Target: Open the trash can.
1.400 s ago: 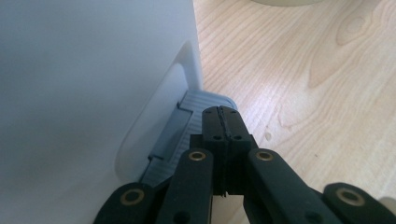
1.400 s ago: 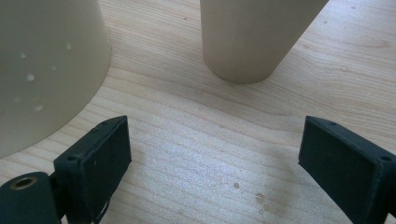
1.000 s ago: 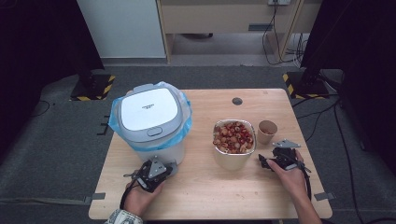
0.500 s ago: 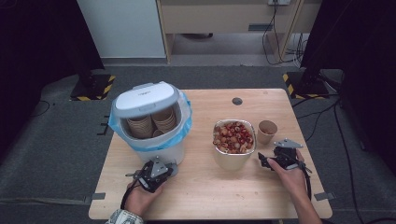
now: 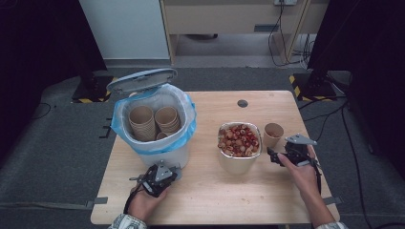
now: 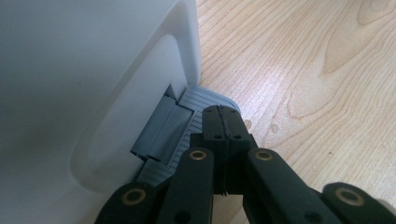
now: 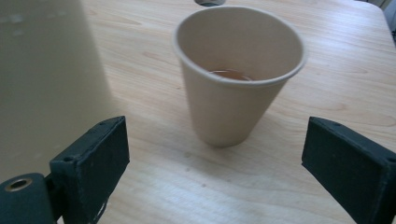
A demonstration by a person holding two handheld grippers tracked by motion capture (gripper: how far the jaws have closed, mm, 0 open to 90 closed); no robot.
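Now bin lid (image 5: 142,79) swung fully up, left gripper (image 6: 223,122) jaws together pressing grey pedal (image 6: 187,135), right gripper (image 7: 215,154) jaws apart, paper cup (image 7: 236,70) standing beyond them untouched beside foil bowl (image 5: 239,160).

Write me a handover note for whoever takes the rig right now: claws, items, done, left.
Left claw: shut, tips pressing down on the grey pedal at the foot of the white bin; the bin's lid stands open.
Right claw: open, holding nothing, lined up on the paper cup, which stands upright on the table beside the foil tray of food. The cup has a little brown liquid at the bottom.
Done: bin opened; stacked used cups already sit inside the blue liner.
Left: probably grip the cup, carry it to the bin, drop it in, then release the pedal.
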